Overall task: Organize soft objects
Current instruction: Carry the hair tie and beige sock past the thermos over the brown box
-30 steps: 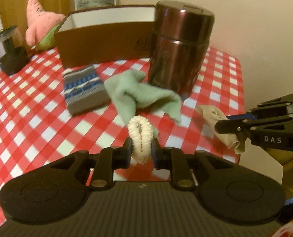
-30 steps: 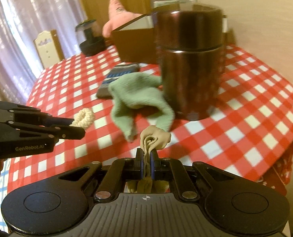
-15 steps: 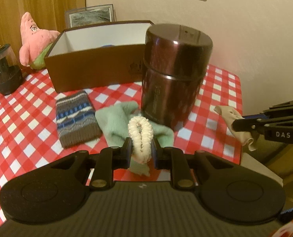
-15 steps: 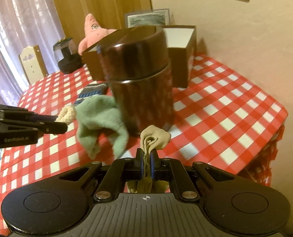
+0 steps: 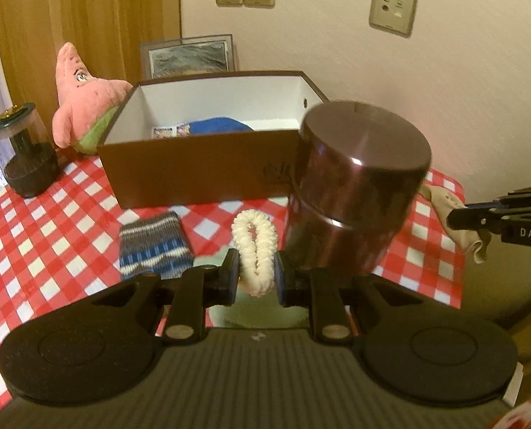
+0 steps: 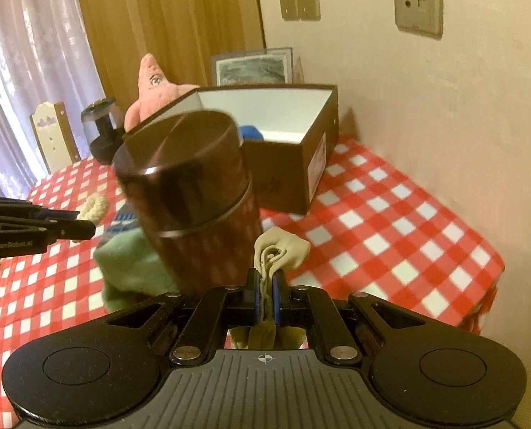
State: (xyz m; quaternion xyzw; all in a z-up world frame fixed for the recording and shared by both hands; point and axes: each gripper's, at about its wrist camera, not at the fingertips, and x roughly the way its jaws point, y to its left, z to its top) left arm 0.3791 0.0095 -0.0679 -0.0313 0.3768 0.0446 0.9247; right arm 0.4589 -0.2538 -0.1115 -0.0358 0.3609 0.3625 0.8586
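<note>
Left tool [image 5: 255,279]: closed on a cream scrunchie [image 5: 254,250], which was pinched upright between the pads.
Right tool [image 6: 264,295]: nearly shut on a beige cloth [image 6: 281,250], whose bunched end was seen above the pads and whose tail was left hanging below.
Green cloth [image 6: 129,268]: laid crumpled on the table [image 6: 390,221], just beyond and left of the right tool.
Striped sock [image 5: 153,246]: laid flat on the table, just ahead and left of the left tool.
Brown canister [image 5: 351,193]: stood upright, lid on, just ahead and right of the left tool.
Brown box [image 5: 194,175]: placed open behind the canister, farther from both tools; a blue item [image 5: 219,125] was seen inside.
Pink plush [image 5: 83,103]: propped left of the box, far from the tools.
Dark jar [image 5: 28,157]: set at the far left.
</note>
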